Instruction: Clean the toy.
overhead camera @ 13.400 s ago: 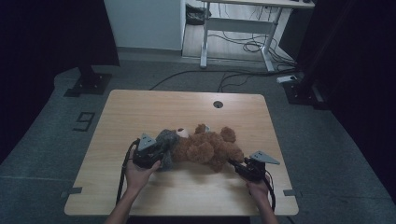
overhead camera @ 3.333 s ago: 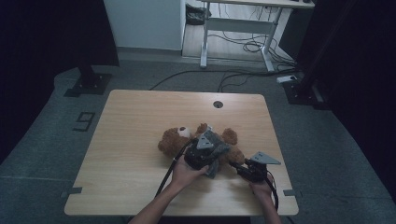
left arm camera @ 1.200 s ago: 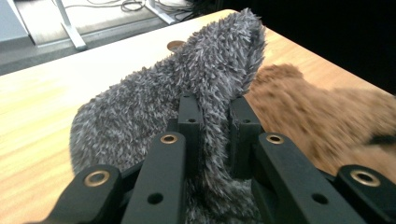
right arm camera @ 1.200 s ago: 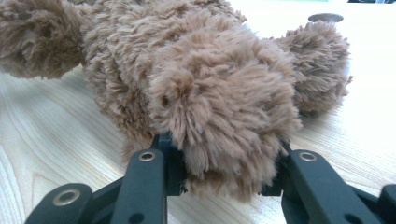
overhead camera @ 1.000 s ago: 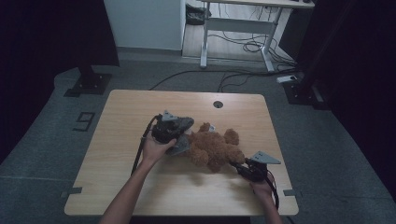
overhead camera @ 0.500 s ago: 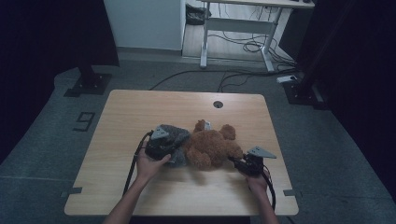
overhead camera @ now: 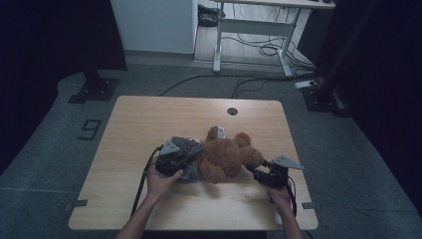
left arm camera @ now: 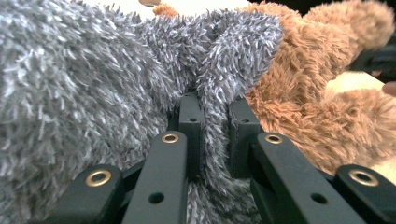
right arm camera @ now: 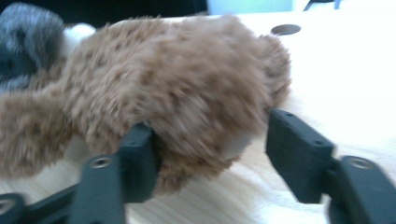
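A brown teddy bear point(overhead camera: 226, 157) lies on the wooden table point(overhead camera: 149, 119) with a fuzzy grey garment point(overhead camera: 186, 149) bunched at its left end. My left gripper point(overhead camera: 191, 155) is shut on a fold of that grey garment point(left arm camera: 93, 84); its pads point(left arm camera: 191, 126) pinch the fold, and the bear point(left arm camera: 299, 93) lies just beyond. At the bear's right end my right gripper point(overhead camera: 254, 172) has just been opening its jaws. A plush limb of the bear point(right arm camera: 177, 84) sits between them in the right gripper point(right arm camera: 210, 135), with a gap at the right pad point(right arm camera: 299, 149).
A round cable hole point(overhead camera: 232, 111) sits near the table's far edge. A dark stand foot point(overhead camera: 94, 89) is on the floor at the left, and a desk frame with cables point(overhead camera: 259, 45) is beyond the table. Bare wood surrounds the bear.
My left hand has come down and toward the table's near side, bringing the grey garment with it. The bear has shifted slightly. The right hand has stayed put.
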A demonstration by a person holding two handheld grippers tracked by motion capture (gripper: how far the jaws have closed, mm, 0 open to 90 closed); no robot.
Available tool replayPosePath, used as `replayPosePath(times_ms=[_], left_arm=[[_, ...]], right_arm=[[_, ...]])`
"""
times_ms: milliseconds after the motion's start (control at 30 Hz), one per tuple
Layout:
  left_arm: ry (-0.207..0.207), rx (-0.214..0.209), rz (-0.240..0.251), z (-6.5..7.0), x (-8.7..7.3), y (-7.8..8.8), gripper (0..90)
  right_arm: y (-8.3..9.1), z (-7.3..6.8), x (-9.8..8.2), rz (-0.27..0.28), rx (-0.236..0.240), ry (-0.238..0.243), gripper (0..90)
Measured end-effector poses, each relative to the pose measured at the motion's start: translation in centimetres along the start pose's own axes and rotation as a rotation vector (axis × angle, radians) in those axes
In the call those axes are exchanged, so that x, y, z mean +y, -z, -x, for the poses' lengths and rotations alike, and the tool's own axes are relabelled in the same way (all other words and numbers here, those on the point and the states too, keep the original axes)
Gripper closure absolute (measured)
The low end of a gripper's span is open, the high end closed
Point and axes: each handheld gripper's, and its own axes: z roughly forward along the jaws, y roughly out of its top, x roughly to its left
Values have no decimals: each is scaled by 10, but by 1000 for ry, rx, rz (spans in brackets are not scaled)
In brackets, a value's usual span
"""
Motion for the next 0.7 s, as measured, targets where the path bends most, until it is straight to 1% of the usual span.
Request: replayPosePath(times_ms=[100,233,300,367,433,500,567,700], left_arm=[[-2,1,-2,2,-2,0,787],[7,-4,7,2,-4,1,787],[10,-5,9,2,-5,1,787],[11,-7,10,2,-5,1,787],[11,-12,8,2,-6,1,787],[9,-18,3,2,-6,2,787],[10,-19,6,3,-8,2,786],[14,-23,12,3,-11,3,786]], right_arm=[[5,-1,12,8,-15,-6,294],[5,-6,25,23,-9,-12,241],[7,-6,29,34,-8,-8,231],[15,-4,33,62,12,-35,229],[20,-2,34,72,19,-44,229],[23,-1,35,63,21,-44,230],[22,-1,35,49,26,-39,234],[5,-10,37,-7,70,-16,256]])
